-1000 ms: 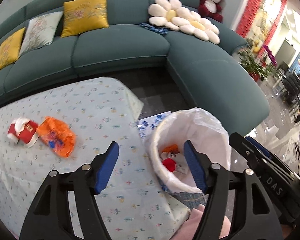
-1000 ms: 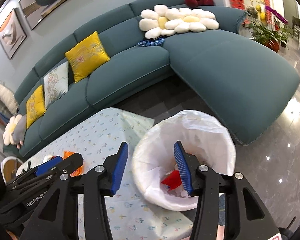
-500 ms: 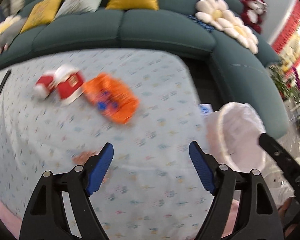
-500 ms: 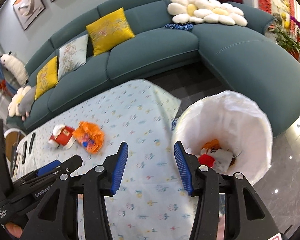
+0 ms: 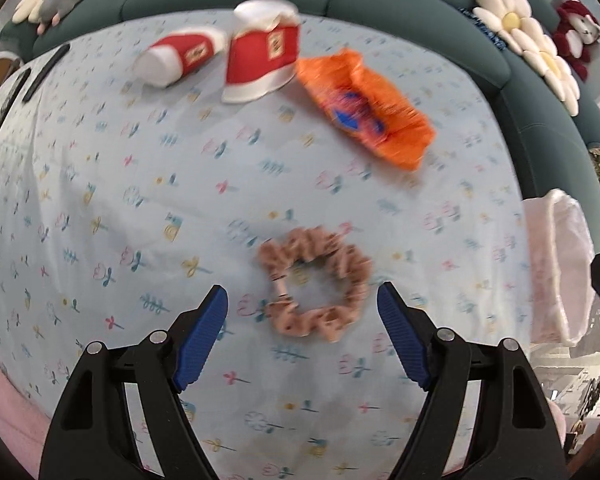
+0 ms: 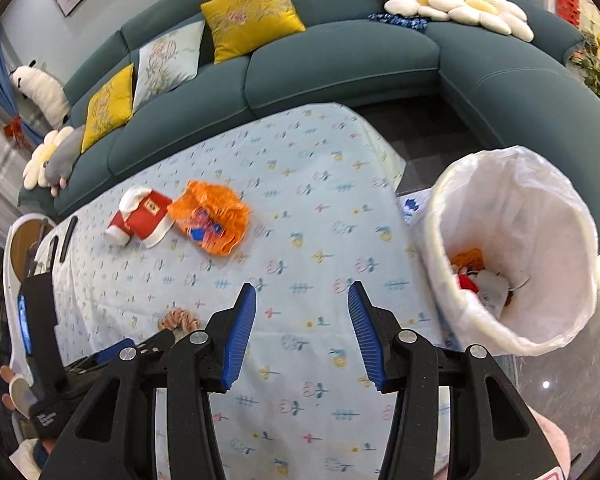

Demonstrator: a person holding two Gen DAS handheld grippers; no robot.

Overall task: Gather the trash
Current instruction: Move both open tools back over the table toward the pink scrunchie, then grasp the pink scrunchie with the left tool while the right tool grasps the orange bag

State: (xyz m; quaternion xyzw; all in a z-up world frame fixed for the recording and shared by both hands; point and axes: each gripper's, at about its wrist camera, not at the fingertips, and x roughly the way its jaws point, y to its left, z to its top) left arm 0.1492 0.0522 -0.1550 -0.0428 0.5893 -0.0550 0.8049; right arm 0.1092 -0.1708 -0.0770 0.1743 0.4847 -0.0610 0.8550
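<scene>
Looking through the left wrist view, my left hand-held gripper [image 5: 302, 336] stands wide and empty, its jaws having just shifted, with the pink scrunchie [image 5: 315, 284] low at centre on the desk [image 5: 100, 200] between the tips but untouched; closing too high could snag only the cloth. The right view shows my right hand-held gripper [image 6: 302, 336] half open, holding nothing (bin [image 6: 512, 264] at right), and crowding the left could cause a bump.

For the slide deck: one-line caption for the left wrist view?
Open left hand-held gripper above a pink scrunchie on the floral tablecloth; orange wrapper beyond.
</scene>
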